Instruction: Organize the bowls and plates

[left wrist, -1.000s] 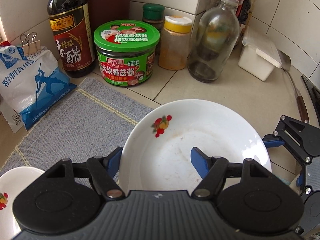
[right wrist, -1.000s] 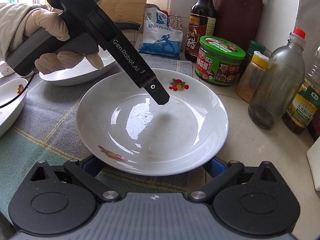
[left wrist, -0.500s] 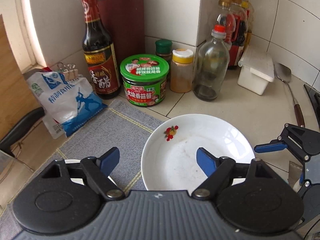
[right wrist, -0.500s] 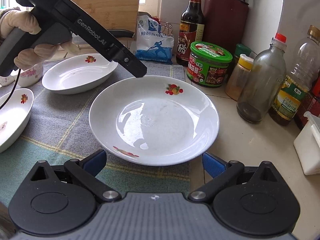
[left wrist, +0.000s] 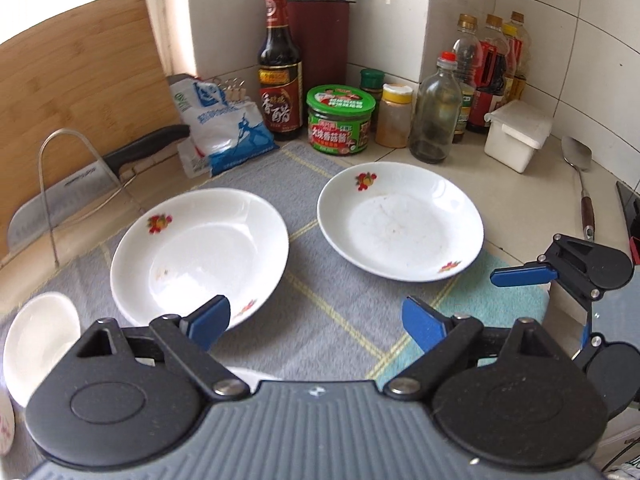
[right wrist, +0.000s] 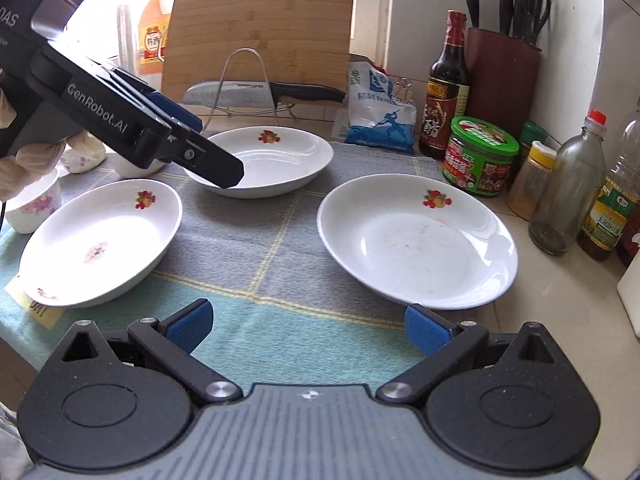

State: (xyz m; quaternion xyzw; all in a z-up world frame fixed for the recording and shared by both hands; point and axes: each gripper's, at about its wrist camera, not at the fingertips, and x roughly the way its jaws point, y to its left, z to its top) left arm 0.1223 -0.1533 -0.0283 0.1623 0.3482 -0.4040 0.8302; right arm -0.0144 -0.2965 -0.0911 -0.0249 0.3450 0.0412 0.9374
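Under the left gripper (left wrist: 316,318), jaws spread wide and empty, two white plates sit on the grey mat (left wrist: 320,344): left plate (left wrist: 200,256) near, right plate (left wrist: 400,220) farther. From the right wrist, the right gripper (right wrist: 308,328), wide and empty, hovers near the right plate (right wrist: 416,240); a third plate (right wrist: 100,240) lies left.

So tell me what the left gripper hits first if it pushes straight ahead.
Probably nothing but the mat. The left gripper has its jaws open and aims between the two plates, the near plate to its left and the far plate to its right. Depth is unclear.
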